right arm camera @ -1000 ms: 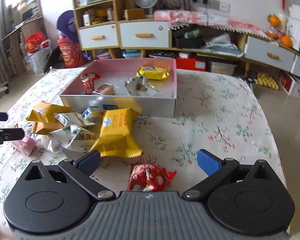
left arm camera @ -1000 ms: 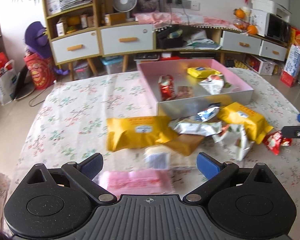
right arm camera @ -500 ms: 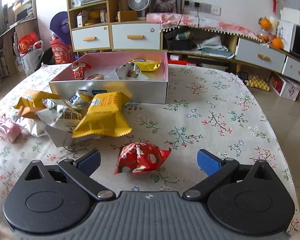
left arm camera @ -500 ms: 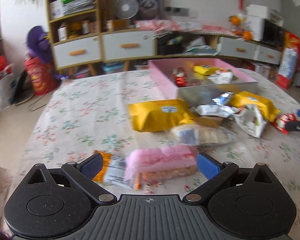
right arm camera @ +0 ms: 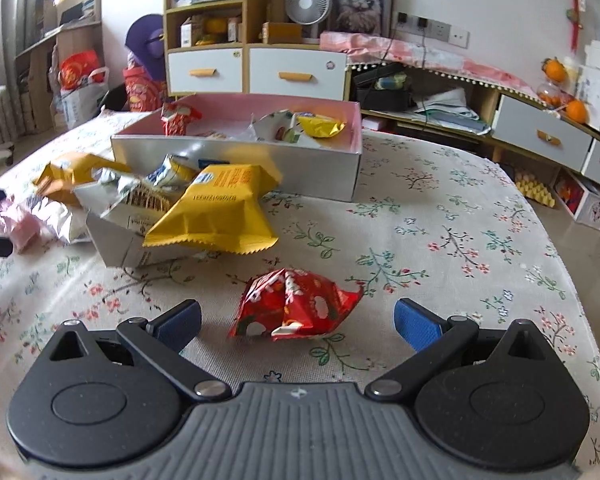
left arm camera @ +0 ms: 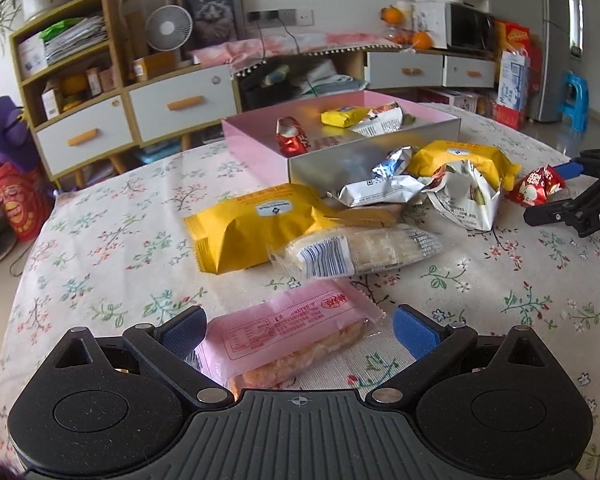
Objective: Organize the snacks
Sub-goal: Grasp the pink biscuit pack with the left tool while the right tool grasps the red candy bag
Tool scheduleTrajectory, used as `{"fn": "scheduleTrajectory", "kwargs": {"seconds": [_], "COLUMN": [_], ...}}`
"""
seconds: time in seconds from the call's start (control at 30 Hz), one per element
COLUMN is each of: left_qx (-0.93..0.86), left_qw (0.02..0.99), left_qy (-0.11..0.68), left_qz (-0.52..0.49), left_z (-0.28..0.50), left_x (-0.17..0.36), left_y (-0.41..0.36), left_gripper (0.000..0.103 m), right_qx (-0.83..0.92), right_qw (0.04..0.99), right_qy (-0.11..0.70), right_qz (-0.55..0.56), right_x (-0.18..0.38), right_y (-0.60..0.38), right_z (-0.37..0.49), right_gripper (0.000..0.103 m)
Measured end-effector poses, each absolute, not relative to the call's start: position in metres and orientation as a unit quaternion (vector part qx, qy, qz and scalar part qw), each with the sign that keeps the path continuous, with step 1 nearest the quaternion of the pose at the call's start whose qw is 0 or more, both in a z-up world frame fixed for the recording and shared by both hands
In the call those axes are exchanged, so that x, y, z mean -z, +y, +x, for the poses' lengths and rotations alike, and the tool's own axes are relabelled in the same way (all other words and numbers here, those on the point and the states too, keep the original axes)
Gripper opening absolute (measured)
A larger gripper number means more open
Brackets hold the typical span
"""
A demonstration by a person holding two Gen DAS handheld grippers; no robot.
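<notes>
A pink snack packet (left arm camera: pixel 288 330) lies on the floral tablecloth between the open blue pads of my left gripper (left arm camera: pixel 298 330). A crumpled red snack bag (right arm camera: pixel 296 306) lies between the open pads of my right gripper (right arm camera: pixel 298 320); the same red bag (left arm camera: pixel 538 190) shows at the right edge of the left wrist view, beside that gripper. The pink-walled box (left arm camera: pixel 256 142) holds several snacks, among them a red one (left arm camera: pixel 292 138) and a yellow one (left arm camera: pixel 344 117). Loose yellow (left arm camera: pixel 256 226), clear (left arm camera: pixel 360 250) and silver (left arm camera: pixel 380 192) packets are heaped in front of the box.
Low cabinets with white drawers (left arm camera: pixel 172 102) and shelves stand behind the table. A red bag (left arm camera: pixel 18 204) sits on the floor at the left. The table's right edge (right arm camera: pixel 572 280) drops to the floor. Bare cloth (right arm camera: pixel 440 216) lies right of the box.
Both grippers have drawn nearer to their packets: the pink packet now lies well between the left pads, and the red bag sits between the right pads. Both stay open.
</notes>
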State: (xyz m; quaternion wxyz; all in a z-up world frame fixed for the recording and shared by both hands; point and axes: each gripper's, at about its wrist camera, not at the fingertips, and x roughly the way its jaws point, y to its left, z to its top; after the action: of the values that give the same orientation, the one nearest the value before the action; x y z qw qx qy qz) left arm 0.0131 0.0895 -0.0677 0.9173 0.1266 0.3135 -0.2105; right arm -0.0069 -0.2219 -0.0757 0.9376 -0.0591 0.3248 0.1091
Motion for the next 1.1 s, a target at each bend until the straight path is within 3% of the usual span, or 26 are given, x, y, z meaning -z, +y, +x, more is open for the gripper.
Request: {"fn": "scheduleTrajectory", "kwargs": {"seconds": [0.47, 0.6, 0.9, 1.1], "left_qx": [0.271, 0.268, 0.253, 0.243], "left_qw": [0.883, 0.881, 0.882, 0.885], "left_qy": [0.348, 0.345, 0.343, 0.341], "left_qz": [0.162, 0.181, 0.198, 0.202], "left_z": [0.005, -0.005, -0.013, -0.020], "left_x": [0.069, 0.069, 0.064, 0.063], "left_y": [0.077, 0.072, 0.068, 0.064], "left_gripper": [0.097, 0.095, 0.086, 0.077], "right_qx": [-0.109, -0.114, -0.134, -0.158], "right_qw": [0.937, 0.937, 0.936, 0.932], "right_qy": [0.329, 0.325, 0.322, 0.320], "right_qz": [-0.044, -0.054, -0.059, -0.065], "right_x": [0.075, 0.074, 0.070, 0.067], "right_y": [-0.227, -0.225, -0.221, -0.217], "right_z": [-0.001, -0.003, -0.005, -0.008], "right_gripper": [0.102, 0.096, 0.072, 0.042]}}
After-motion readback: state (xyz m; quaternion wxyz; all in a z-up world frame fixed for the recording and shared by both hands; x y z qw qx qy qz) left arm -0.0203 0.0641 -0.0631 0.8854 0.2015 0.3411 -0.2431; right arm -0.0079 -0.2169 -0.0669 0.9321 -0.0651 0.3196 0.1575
